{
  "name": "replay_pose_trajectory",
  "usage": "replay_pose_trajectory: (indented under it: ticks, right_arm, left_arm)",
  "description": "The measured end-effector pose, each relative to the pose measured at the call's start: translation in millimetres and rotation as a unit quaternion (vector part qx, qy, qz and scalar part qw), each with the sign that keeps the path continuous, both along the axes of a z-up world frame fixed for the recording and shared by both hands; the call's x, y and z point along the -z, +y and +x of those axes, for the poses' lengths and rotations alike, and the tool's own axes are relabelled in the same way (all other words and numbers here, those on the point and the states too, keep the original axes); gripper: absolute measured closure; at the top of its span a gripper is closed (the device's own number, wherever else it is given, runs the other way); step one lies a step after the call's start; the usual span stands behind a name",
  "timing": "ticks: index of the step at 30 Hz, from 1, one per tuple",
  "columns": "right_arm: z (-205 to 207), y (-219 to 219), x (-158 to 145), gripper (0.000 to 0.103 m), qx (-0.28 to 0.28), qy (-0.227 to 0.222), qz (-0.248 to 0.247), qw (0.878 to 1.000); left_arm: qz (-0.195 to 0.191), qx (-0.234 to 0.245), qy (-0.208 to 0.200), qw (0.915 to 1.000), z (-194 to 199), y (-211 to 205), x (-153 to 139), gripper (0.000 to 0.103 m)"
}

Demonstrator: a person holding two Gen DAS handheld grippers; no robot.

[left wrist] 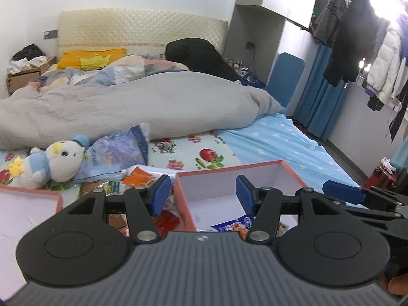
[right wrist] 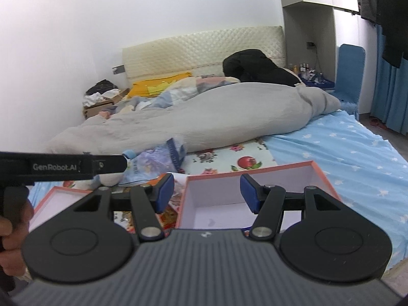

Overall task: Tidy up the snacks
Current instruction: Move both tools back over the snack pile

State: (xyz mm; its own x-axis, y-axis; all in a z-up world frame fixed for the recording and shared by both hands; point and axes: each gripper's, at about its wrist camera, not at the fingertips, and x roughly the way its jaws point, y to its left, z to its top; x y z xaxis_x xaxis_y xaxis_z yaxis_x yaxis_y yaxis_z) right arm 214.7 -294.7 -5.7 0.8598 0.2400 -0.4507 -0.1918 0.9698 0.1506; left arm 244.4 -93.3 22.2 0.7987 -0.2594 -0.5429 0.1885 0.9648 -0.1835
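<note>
A pink-rimmed box with a white inside (left wrist: 255, 169) (right wrist: 255, 170) stands open on the bed. A blue snack packet (left wrist: 229, 228) lies inside it. A second pink-rimmed box or lid (left wrist: 30, 199) (right wrist: 56, 199) lies to the left. Loose snack packets, orange (left wrist: 139, 176) and red (left wrist: 167, 220), lie between the two boxes. My left gripper (left wrist: 203, 195) is open and empty, straddling the box's left wall. My right gripper (right wrist: 207, 192) is open and empty over the same wall. The right gripper also shows at the right edge of the left wrist view (left wrist: 357, 196).
A blue and white plush penguin (left wrist: 51, 162) and a purple plastic bag (left wrist: 119, 153) lie behind the snacks. A grey duvet (left wrist: 127, 107) covers the bed's middle. The bed's right edge drops to the floor, with blue curtains (left wrist: 318, 97) and hanging clothes (left wrist: 357, 38) beyond.
</note>
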Motion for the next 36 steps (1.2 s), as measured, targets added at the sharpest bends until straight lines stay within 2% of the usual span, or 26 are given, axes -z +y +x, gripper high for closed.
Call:
replay_pose_trajectory:
  ticks: [10,20,26,30,36]
  right_arm:
    - [-10.9,39.7,12.8,0.043,-0.027,0.011,-0.013,0.999]
    - [-28.0,78.2,34.9,0.043,-0.061,0.025,-0.028,0.997]
    - [-39.6,91.9,47.6,0.043,-0.061,0.029,-0.037,0.997]
    - [-47.2,103.0,58.1,0.043,-0.071,0.035,-0.042,0.996]
    - [-61.0,117.1,64.6,0.043,-0.089,0.049,-0.048,0.994]
  left_arm:
    - [0.0,-0.014,0.009,0.9999,-16.9,32.7,15.8,0.041]
    - [0.004,-0.053,0.033,0.998,-44.8,78.4,40.5,0.041]
    - [-0.002,-0.067,0.046,0.9967,-59.5,103.5,52.0,0.04]
    - [0.011,-0.077,0.047,0.9958,-76.8,116.1,54.4,0.037]
    - [0.006,-0.099,0.046,0.994,-102.3,137.4,58.8,0.036]
